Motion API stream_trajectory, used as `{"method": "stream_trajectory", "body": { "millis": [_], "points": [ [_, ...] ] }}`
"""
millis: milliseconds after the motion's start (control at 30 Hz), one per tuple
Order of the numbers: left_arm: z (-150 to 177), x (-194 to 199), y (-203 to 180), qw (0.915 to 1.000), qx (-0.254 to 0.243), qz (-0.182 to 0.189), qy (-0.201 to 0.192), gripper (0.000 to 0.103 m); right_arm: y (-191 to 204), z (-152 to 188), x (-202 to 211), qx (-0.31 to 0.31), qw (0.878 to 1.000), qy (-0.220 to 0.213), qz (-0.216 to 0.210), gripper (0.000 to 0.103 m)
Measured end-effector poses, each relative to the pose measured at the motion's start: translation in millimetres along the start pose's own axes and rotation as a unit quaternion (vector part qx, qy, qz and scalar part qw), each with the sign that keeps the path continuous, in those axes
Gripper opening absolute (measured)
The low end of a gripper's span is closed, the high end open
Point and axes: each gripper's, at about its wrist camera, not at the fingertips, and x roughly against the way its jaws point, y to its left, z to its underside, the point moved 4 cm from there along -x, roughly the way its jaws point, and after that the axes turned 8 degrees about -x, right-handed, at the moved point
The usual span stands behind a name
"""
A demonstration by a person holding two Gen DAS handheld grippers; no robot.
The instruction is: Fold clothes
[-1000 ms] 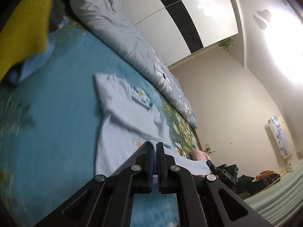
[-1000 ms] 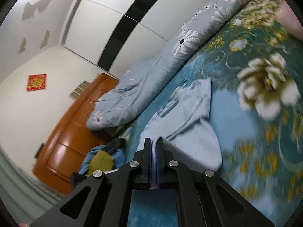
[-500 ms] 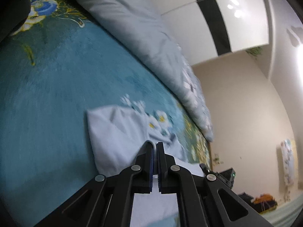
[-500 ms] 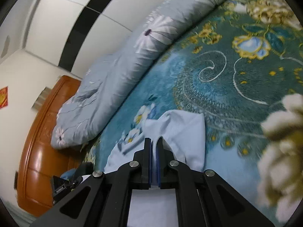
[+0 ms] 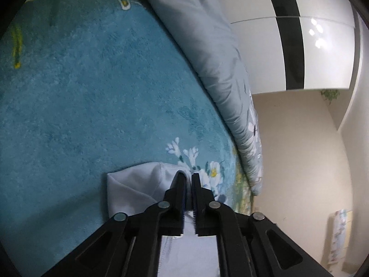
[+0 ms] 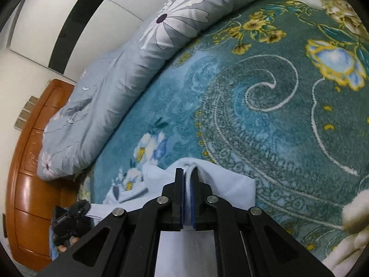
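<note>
Pale blue garment (image 5: 136, 189) lies on the teal floral blanket (image 5: 87, 106), both grippers low over it at its far edge. Left gripper (image 5: 188, 180): jaws opening, a narrow gap showing, a fold of the pale cloth between them and apparently no longer pinched. Right gripper (image 6: 187, 175): jaws together on a rolled edge of the same garment (image 6: 230, 189), white cloth visibly squeezed between the blue pads. Cloth under both tools looks doubled, with a smooth rounded edge toward the blanket, so I judge one fold as brought over and being laid down. Left side is being let go; right side is not yet released. How many folds the garment has overall I cannot tell, since most of it is hidden beneath the gripper bodies. Left to do, probably: release the right corner, smooth, then at least one more fold. Grey flowered duvet (image 6: 143, 53) sits bunched along the blanket's far side, well apart from the work.
</note>
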Motion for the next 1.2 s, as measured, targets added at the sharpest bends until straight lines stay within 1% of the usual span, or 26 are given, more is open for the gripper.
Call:
{"method": "stream_trajectory", "body": {
  "millis": [33, 67, 100, 133, 233, 300, 400, 467, 500, 600, 633, 700, 767, 833, 867, 900, 933, 967, 1000, 1033, 1100, 1200],
  "points": [
    [-1, 2, 1, 0.9998, 0.010, 0.016, -0.005, 0.027, 0, -1, 2, -0.006, 1.000, -0.004, -0.009, 0.014],
    [-1, 7, 2, 0.9993, 0.018, 0.029, -0.016, 0.049, -2, -3, 7, -0.016, 1.000, -0.012, -0.017, 0.035],
    [-2, 13, 3, 0.9984, 0.026, 0.043, -0.027, 0.061, -4, -4, 11, -0.025, 0.999, -0.020, -0.023, 0.045],
    [-3, 18, 4, 0.9971, 0.033, 0.056, -0.038, 0.062, -7, -5, 15, -0.033, 0.999, -0.028, -0.029, 0.051],
    [6, 32, 6, 0.9994, 0.007, 0.007, -0.032, 0.062, -14, -3, 27, -0.034, 0.998, -0.038, -0.023, 0.051],
    [22, 43, 2, 0.9982, -0.041, -0.039, -0.019, 0.062, -21, 7, 36, -0.024, 0.999, -0.035, -0.014, 0.051],
    [60, 58, 0, 0.9897, -0.108, -0.093, 0.013, 0.062, -39, 34, 49, -0.006, 1.000, -0.013, -0.002, 0.051],
    [89, 66, 4, 0.9854, -0.132, -0.104, 0.029, 0.063, -53, 58, 58, -0.001, 1.000, 0.003, 0.004, 0.051],
    [104, 68, 8, 0.9840, -0.138, -0.104, 0.043, 0.063, -60, 70, 63, 0.000, 1.000, 0.012, 0.004, 0.051],
    [139, 64, 16, 0.9809, -0.138, -0.112, 0.078, 0.063, -72, 99, 77, -0.015, 0.999, 0.022, -0.027, 0.051],
    [148, 63, 17, 0.9797, -0.143, -0.114, 0.083, 0.063, -72, 107, 79, -0.020, 0.999, 0.027, -0.037, 0.051],
    [166, 65, 9, 0.9773, -0.158, -0.116, 0.081, 0.064, -70, 124, 80, -0.026, 0.997, 0.042, -0.052, 0.051],
    [172, 60, 5, 0.9768, -0.159, -0.119, 0.081, 0.064, -65, 140, 73, -0.022, 0.997, 0.051, -0.050, 0.051],
    [177, 58, 0, 0.9771, -0.156, -0.123, 0.076, 0.062, -63, 145, 73, -0.029, 0.998, 0.040, -0.051, 0.051],
    [176, 59, -1, 0.9784, -0.148, -0.127, 0.067, 0.060, -62, 147, 73, -0.032, 0.998, 0.034, -0.051, 0.051],
    [176, 60, -2, 0.9795, -0.141, -0.131, 0.059, 0.054, -61, 149, 72, -0.035, 0.998, 0.029, -0.051, 0.050],
    [174, 60, 0, 0.9795, -0.136, -0.139, 0.053, 0.047, -60, 152, 72, -0.038, 0.998, 0.023, -0.051, 0.038],
    [173, 61, 1, 0.9792, -0.131, -0.147, 0.047, 0.031, -60, 154, 72, -0.041, 0.998, 0.017, -0.050, 0.018],
    [171, 62, 3, 0.9789, -0.126, -0.155, 0.041, 0.016, -60, 153, 73, -0.045, 0.998, 0.009, -0.043, 0.012],
    [169, 62, 4, 0.9784, -0.121, -0.163, 0.036, 0.010, -58, 153, 73, -0.037, 0.999, 0.004, -0.035, 0.010],
    [172, 65, 3, 0.9799, -0.118, -0.158, 0.028, 0.007, -51, 154, 76, -0.020, 1.000, -0.005, -0.023, 0.009],
    [178, 76, -3, 0.9817, -0.120, -0.147, 0.017, 0.006, -36, 161, 91, 0.018, 1.000, -0.022, 0.002, 0.008]
  ]
}}
